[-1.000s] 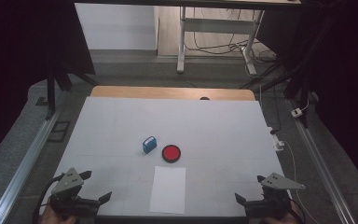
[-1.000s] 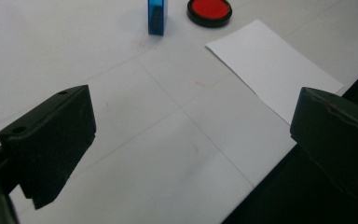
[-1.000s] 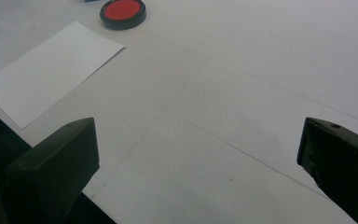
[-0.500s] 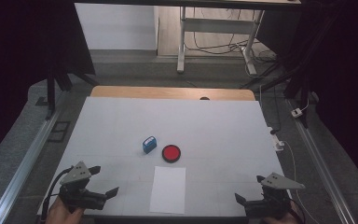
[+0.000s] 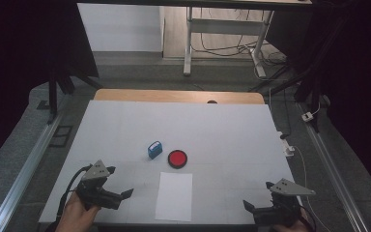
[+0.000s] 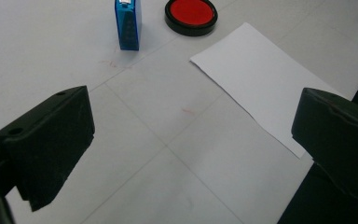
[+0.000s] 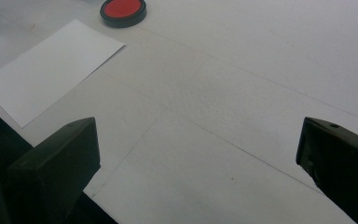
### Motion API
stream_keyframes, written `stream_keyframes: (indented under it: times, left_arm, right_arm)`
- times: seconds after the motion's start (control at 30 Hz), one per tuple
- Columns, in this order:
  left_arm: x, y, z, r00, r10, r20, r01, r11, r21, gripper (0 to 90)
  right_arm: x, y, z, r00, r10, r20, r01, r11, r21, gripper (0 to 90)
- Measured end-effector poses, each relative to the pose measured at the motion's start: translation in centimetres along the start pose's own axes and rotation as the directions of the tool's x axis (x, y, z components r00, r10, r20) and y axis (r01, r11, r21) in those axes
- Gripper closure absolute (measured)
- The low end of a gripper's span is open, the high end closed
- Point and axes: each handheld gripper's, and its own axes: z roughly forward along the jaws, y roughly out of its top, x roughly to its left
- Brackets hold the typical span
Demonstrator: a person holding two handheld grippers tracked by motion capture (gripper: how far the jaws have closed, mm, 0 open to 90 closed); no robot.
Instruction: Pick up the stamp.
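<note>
While both hand-held grippers sit low near the tabletop's [image 5: 125,121] near edge, the things lie further in, around its middle. The left hand-held gripper [image 5: 121,197] is over the near left part of the tabletop, held in a hand [image 5: 76,215] that comes in from the near edge, and its jaws stand wide apart with nothing between them. In the left gripper view those jaws frame bare tabletop, with the paper's [image 6: 261,93] edge reaching in from the right side. The right hand-held gripper [image 5: 251,208] is at the near right corner, its jaws likewise spread wide and holding nothing; in the right gripper view only tabletop lies between them.

The blue stamp [image 5: 154,149] stands just left of the tabletop's centre. The red ink pad [image 5: 178,158], a round black case with a red face, lies just beside it to the right, apart from it. The paper [image 5: 174,195], a white upright sheet, lies flat between the pad and the near edge, close to the pad but not touching it. It sits between the two hand-held grippers, nearer the left one. The left gripper view shows the stamp [image 6: 128,23] and the pad [image 6: 191,14] beyond the jaws, well clear of them.
</note>
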Motion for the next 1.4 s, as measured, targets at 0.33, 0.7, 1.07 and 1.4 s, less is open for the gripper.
stream_keyframes:
  times: [0.33,0.7,1.07,1.4]
  left_arm:
    - [0.9,1.9,2.1,0.9991,0.043,-0.002,-0.043,0.9978,0.051,0.0]
    - [1.2,4.0,4.4,0.9982,0.051,0.032,-0.053,0.9963,0.068,0.0]
    - [1.9,6.2,6.7,0.9969,0.073,0.029,-0.075,0.9954,0.060,0.0]
    - [2.2,7.7,9.2,0.9912,0.129,0.028,-0.131,0.9858,0.105,0.0]
  right_arm:
    - [0.0,0.0,0.0,1.0000,-0.006,0.001,0.006,1.000,0.010,0.0]
    - [0.0,0.0,0.1,1.0000,-0.005,-0.002,0.005,1.000,0.012,0.0]
    - [0.0,0.0,0.1,1.0000,-0.005,-0.004,0.005,1.000,0.014,0.0]
    - [0.0,0.0,0.2,0.9999,-0.008,-0.009,0.008,1.000,0.018,0.0]
